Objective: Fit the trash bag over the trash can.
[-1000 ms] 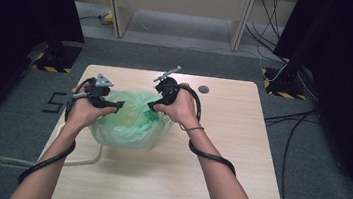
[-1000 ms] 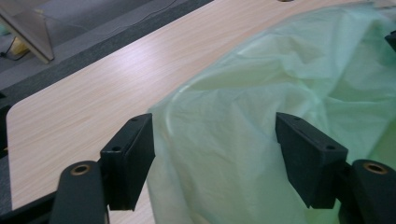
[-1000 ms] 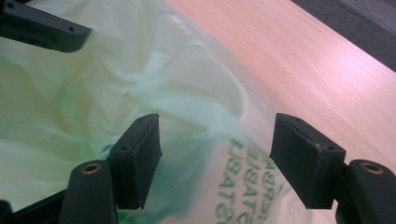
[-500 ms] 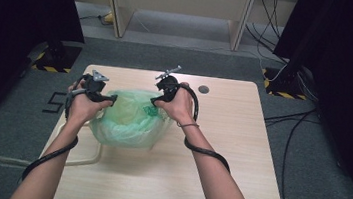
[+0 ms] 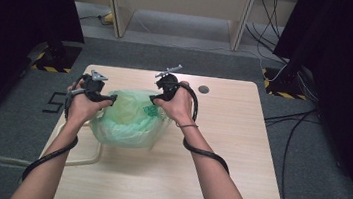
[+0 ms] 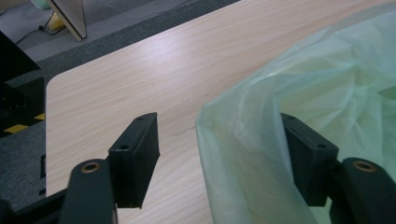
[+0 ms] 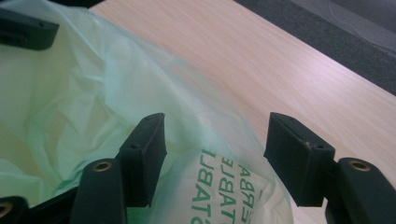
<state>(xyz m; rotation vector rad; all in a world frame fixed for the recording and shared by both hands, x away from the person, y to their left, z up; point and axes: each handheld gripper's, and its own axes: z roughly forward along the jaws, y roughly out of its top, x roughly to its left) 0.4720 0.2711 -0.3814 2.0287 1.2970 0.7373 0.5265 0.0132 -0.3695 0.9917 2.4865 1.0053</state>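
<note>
A pale green see-through plastic bag [image 5: 129, 119] stands open and puffed up on the wooden table [image 5: 229, 151], left of centre. My left gripper [image 5: 108, 98] is at the bag's left rim, and my right gripper [image 5: 155, 97] is at its far right rim. In the left gripper view the left gripper [image 6: 219, 154] is open, with the bag's edge [image 6: 233, 140] hanging between the jaws and draped against the right one. In the right gripper view the right gripper [image 7: 215, 154] is open over the rim, where green printed letters [image 7: 224, 186] show on the bag.
A cream-coloured loop [image 5: 80, 156] lies on the table beside the bag, near the front left edge. A round cable hole [image 5: 204, 89] is at the table's back. Cables [image 5: 293, 118] run over the floor to the right. The right half of the table is bare wood.
The bag has gone from a wide crumpled heap to a taller, rounder open shape. Both grippers have shifted only slightly and stay at its rim.
</note>
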